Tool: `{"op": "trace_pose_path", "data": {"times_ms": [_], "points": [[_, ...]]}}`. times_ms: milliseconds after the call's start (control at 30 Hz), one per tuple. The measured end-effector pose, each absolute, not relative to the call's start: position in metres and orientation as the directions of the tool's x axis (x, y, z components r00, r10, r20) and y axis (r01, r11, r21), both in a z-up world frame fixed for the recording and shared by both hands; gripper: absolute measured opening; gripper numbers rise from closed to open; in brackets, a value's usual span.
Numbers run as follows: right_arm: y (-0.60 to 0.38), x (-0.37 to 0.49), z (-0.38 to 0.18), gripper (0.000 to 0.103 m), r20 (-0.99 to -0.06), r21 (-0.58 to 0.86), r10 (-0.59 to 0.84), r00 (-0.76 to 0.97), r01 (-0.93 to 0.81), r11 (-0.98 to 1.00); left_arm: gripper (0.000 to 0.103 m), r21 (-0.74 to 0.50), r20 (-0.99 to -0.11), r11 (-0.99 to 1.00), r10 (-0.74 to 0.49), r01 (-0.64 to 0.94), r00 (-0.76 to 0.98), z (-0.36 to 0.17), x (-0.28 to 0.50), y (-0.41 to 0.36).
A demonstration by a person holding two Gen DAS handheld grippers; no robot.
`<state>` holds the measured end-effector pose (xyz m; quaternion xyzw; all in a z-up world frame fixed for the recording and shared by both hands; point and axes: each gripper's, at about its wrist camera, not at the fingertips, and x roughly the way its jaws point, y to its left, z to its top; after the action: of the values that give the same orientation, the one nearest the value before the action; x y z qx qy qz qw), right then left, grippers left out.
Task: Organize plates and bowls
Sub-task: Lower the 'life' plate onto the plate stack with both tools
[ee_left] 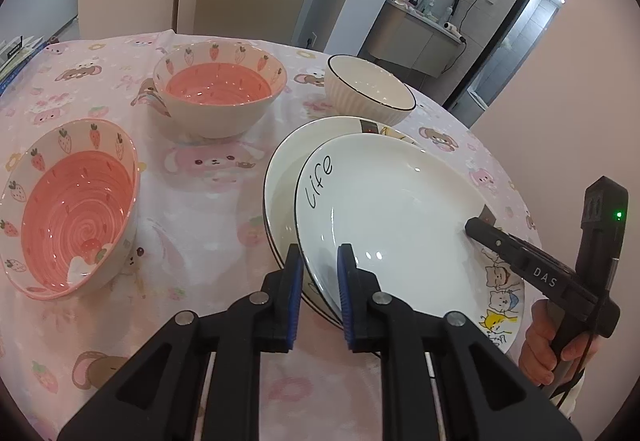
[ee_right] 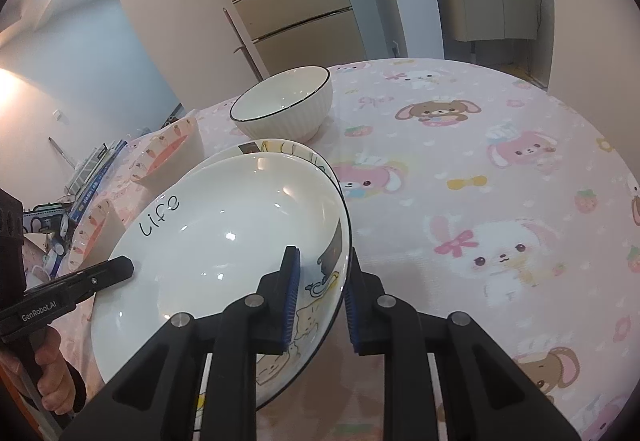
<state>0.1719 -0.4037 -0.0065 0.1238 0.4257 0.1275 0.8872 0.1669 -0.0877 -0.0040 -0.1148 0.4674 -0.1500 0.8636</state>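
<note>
- We hold the top plate (ee_left: 400, 209), white with "Life" written on it and cartoon cats along one edge, between our two tongs, one on each side of its rim.
- Our left tongs (ee_left: 320, 281) straddle the plate's near-left rim: one blue pad sits inside the plate and the other outside it. The jaws stand narrow, and the rim looks pinched between them, though a slight gap shows on the outer side.
- Our right tongs (ee_right: 320, 289) straddle the opposite rim by the cat drawings, jaws also narrow. The inner pad lies against the plate's face and the outer one sits just at the rim's edge.
- The top plate is tilted and overlaps a second plate (ee_left: 288, 161) of the same kind, which lies beneath it on the surface (ee_left: 208, 209), a round table under a pink cloth printed with bunnies and bears.
- Just behind the plates stands a white ribbed bowl (ee_left: 368, 93) with a dark rim, upright.
- To the left, well apart from the plates, are two strawberry bowls with pink insides: the far strawberry bowl (ee_left: 220, 89) upright, the near strawberry bowl (ee_left: 72, 209) tipped toward our left-hand camera.
- A hand (ee_left: 552, 345) grips the right tongs' handle at the frame's edge.
</note>
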Motion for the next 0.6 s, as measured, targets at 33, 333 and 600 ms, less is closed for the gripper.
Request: {"op": "trace_pose_path", "data": {"times_ms": [33,333,600], "points": [[-0.405,0.172,-0.007,0.022,-0.724,0.333,0.335,0.603,-0.120,0.935,0.014,-0.304,-0.785,0.942,-0.331,0.139,0.524,-0.004,0.166,-0.087],[-0.403,0.170,-0.005,0.022,-0.723,0.318,0.328,0.609,-0.128,0.939,0.015,-0.310,-0.785,0.938,-0.343,0.153,0.516,-0.007,0.165,-0.087],[-0.419,0.169,-0.002,0.022,-0.694,0.385,0.353,0.628,-0.091,0.918,0.015,-0.261,-0.753,0.956,-0.289,0.134,0.592,0.005,0.156,-0.082]]}}
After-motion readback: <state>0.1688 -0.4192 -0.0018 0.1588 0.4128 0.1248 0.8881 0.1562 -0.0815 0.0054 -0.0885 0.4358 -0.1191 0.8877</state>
